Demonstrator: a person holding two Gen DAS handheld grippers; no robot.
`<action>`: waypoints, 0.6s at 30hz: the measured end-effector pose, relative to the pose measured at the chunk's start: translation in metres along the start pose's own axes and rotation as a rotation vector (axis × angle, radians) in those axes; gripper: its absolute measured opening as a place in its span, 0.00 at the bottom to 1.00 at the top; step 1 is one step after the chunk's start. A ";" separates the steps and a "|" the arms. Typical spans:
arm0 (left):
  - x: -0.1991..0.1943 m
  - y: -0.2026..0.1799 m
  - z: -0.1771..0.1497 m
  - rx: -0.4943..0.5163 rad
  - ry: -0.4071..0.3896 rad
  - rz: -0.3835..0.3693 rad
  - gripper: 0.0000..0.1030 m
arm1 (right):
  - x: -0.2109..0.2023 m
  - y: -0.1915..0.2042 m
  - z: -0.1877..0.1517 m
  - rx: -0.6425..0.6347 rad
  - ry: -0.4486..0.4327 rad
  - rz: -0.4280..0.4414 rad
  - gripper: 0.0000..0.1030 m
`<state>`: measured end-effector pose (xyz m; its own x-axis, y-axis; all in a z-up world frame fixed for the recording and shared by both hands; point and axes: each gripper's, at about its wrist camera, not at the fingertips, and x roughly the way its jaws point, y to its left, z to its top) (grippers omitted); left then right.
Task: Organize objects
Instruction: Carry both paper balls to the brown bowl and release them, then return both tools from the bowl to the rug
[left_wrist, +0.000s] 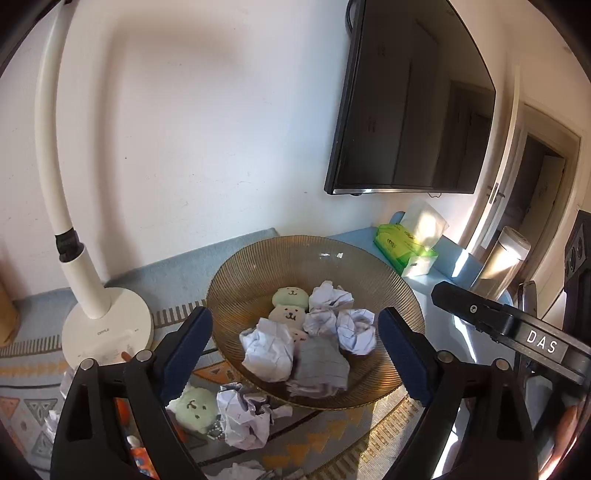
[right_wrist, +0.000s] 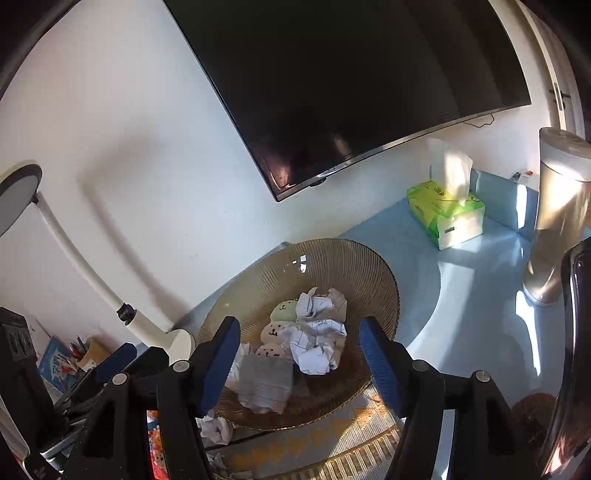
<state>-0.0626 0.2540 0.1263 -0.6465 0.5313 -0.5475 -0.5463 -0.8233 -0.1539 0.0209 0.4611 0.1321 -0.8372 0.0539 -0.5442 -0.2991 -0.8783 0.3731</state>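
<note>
An amber ribbed glass bowl sits on the table and holds several crumpled paper balls, a grey folded piece and small plush bear faces, one green and one beige. Outside the bowl, near its front left, lie another green plush and a crumpled paper. My left gripper hovers open above the bowl with nothing between its pads. My right gripper is also open and empty over the bowl.
A white desk lamp stands left of the bowl. A wall TV hangs behind. A green tissue pack and a silver cylinder stand at the right. A patterned mat lies under the bowl. A pen holder sits far left.
</note>
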 end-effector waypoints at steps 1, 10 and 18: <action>-0.009 0.005 -0.003 -0.010 -0.002 0.004 0.88 | -0.006 0.005 -0.006 -0.016 0.005 0.019 0.64; -0.148 0.068 -0.066 -0.145 -0.122 0.187 0.97 | -0.069 0.076 -0.080 -0.230 0.005 0.183 0.65; -0.171 0.128 -0.169 -0.137 -0.089 0.518 0.99 | -0.015 0.102 -0.170 -0.351 0.081 0.143 0.76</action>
<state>0.0681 0.0240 0.0610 -0.8584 0.0589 -0.5096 -0.0737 -0.9972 0.0088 0.0809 0.2903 0.0504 -0.8163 -0.1057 -0.5679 0.0042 -0.9842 0.1771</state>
